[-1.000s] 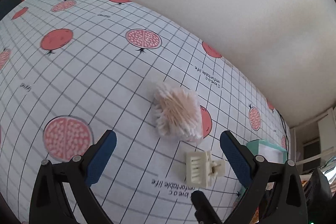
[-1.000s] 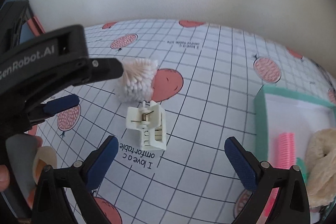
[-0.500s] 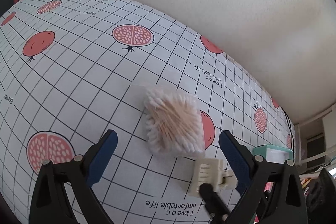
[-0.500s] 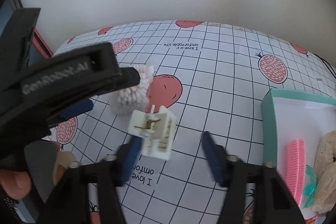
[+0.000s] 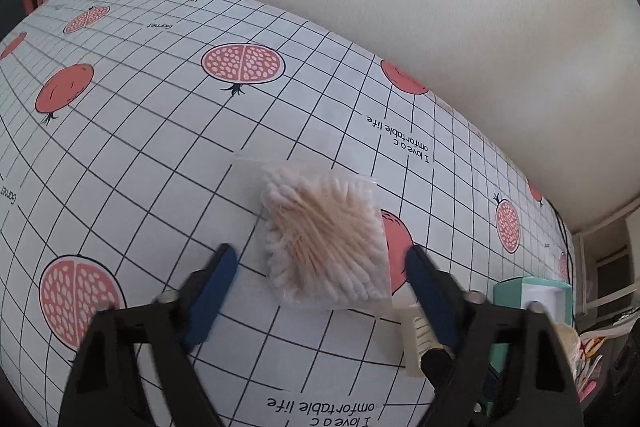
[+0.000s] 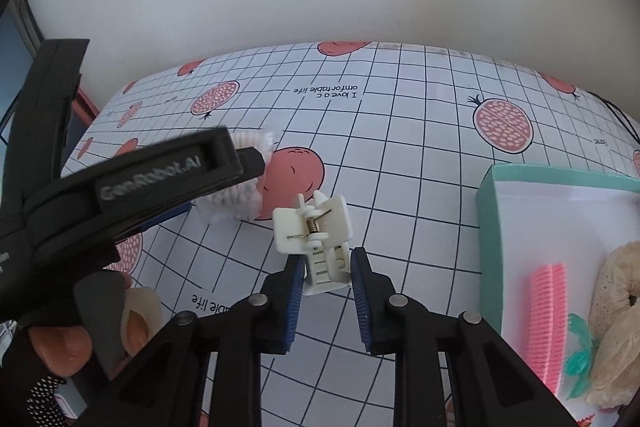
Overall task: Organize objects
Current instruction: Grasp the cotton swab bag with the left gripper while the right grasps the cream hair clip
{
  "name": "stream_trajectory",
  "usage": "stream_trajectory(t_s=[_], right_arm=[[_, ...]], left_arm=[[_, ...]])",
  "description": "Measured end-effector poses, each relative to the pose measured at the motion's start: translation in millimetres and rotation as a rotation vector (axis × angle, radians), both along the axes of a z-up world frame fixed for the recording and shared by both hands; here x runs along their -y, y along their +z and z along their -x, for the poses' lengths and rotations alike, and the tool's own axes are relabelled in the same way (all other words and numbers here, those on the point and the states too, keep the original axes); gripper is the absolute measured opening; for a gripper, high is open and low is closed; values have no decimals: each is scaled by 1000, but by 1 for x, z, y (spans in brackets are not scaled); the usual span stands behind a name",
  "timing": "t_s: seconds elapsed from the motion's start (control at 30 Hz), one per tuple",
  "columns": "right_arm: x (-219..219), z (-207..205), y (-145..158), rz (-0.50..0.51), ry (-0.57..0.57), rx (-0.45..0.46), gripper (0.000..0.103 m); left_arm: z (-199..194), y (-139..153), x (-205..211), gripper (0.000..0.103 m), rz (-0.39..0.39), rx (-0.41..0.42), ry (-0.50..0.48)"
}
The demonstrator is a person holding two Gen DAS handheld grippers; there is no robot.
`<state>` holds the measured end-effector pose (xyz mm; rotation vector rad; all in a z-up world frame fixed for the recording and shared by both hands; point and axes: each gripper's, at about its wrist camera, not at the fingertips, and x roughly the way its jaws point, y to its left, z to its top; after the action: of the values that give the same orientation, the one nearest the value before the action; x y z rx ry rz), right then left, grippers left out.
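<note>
Two tongs at work over the pomegranate-print table [image 6: 420,163]. Left tongs [image 5: 320,263] spread wide and holding nothing, straddling the bag of cotton swabs [image 5: 326,239], which lies flat on the cloth between the blue pads, swab sticks running diagonally, roughly crosswise to the gap. Right tongs [image 6: 324,267] narrowed about the lower end of the white hair claw clip [image 6: 316,239], pads just beside or touching its sides; firm grip or not, cannot tell. Clip's long axis in line with the right tongs, spring end pointing away. Teal-rimmed box [image 6: 486,227] off to the right of the clip, already containing a pink comb [image 6: 550,315] and a cream scrunchie [image 6: 616,283], so nearer the right hand. Readable: "GenRobot.AI" on the left tongs' body, "I love a comfortable life" and "Garnet" printed on the cloth.
</note>
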<state>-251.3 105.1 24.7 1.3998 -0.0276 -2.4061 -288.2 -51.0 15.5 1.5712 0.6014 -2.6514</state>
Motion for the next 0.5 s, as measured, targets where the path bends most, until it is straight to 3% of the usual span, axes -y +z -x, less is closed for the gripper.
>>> stream_trajectory(t_s=[0.2,0.5], right_arm=[[-3,-3,1,2,-2,3,25],[-10,-11,2,1,-8,14,25]], left_arm=[[0,1,-7,51,35,2,-7],[-10,3,-10,46,48,15,19]])
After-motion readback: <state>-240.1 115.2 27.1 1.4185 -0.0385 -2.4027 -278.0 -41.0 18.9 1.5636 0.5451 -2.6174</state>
